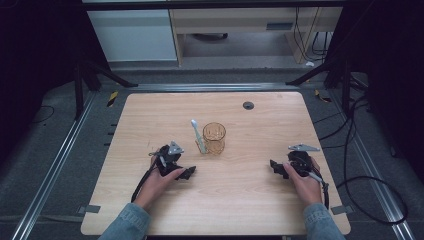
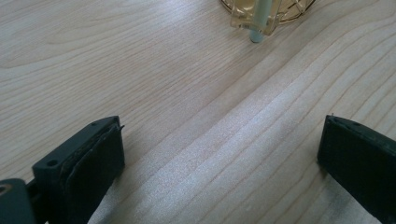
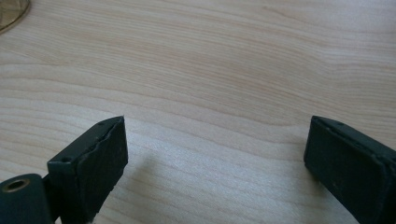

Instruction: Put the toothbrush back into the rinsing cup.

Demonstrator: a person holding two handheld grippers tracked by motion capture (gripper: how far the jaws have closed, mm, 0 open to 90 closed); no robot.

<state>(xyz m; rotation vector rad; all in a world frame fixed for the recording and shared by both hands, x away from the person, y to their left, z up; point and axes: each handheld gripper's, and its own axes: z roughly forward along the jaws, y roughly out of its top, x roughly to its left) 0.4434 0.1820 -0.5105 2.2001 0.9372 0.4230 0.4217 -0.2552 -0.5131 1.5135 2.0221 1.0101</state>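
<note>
An amber see-through cup [image 1: 214,137] stands near the middle of the wooden table [image 1: 260,115]. A pale toothbrush [image 1: 197,135] leans against the cup's left side, head up. My left gripper [image 1: 187,173] rests on the table to the cup's lower left, open, with bare wood between its jaws. In the left gripper view the cup's base [image 2: 289,11] and the toothbrush's lower end [image 2: 257,28] sit at the top edge. My right gripper [image 1: 275,167] lies at the right of the table, open and holding nothing. The cup's edge [image 3: 11,14] shows at the top left of the right gripper view.
A small dark round grommet [image 1: 248,105] sits in the table's far part. Black cables [image 1: 370,200] trail on the floor to the right of the table. Metal rails and black frame legs [image 1: 80,90] flank the table. A pale cabinet [image 1: 135,35] stands beyond.
</note>
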